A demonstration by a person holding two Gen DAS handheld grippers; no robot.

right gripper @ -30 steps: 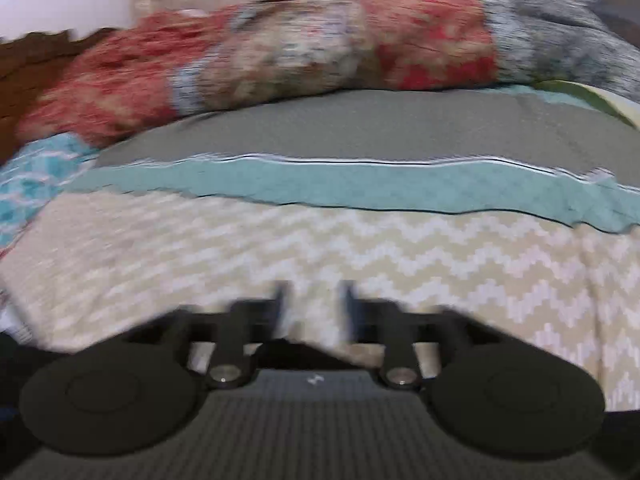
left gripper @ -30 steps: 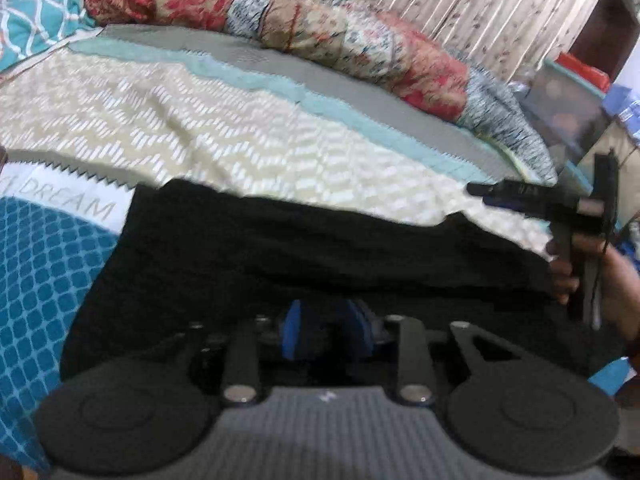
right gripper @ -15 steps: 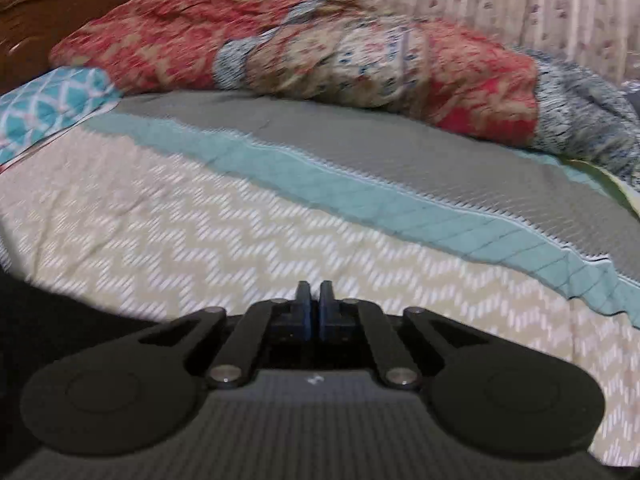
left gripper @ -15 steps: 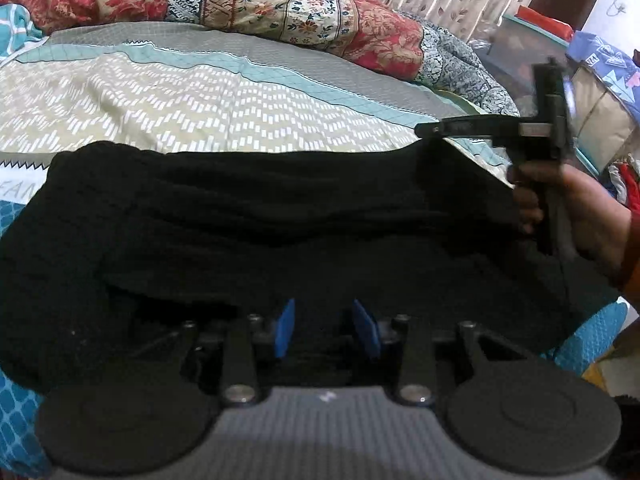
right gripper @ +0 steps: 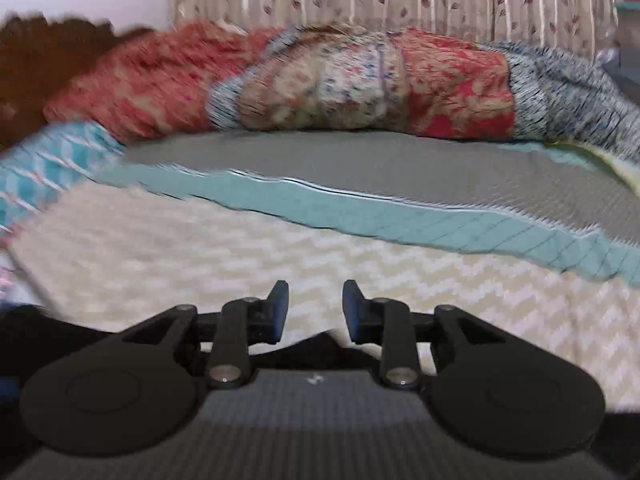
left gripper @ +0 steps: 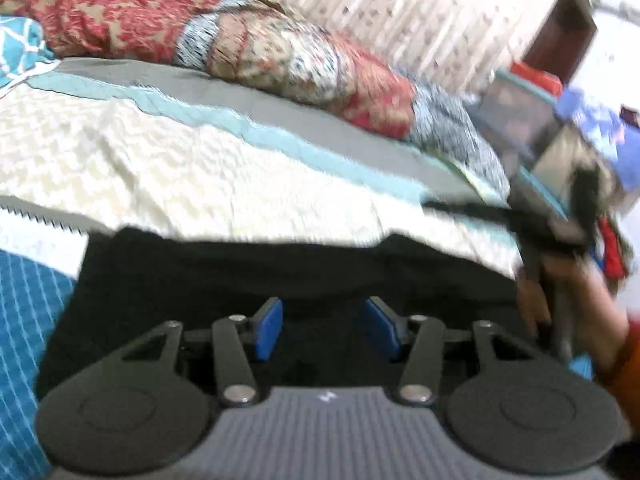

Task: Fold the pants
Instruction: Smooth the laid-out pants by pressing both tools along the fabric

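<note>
While both jaws are opening, the black pants [left gripper: 280, 276] lie folded in a band across the near edge of the bed [left gripper: 200, 168], over the zigzag cover. Hanging just above them, the left gripper [left gripper: 326, 328] has its blue pads apart with nothing pinched. Over the pants' right end, the right gripper [right gripper: 314, 312] is parted too; dark cloth peaks just below its gap, seemingly not pinched, though the view is blurred.
</note>
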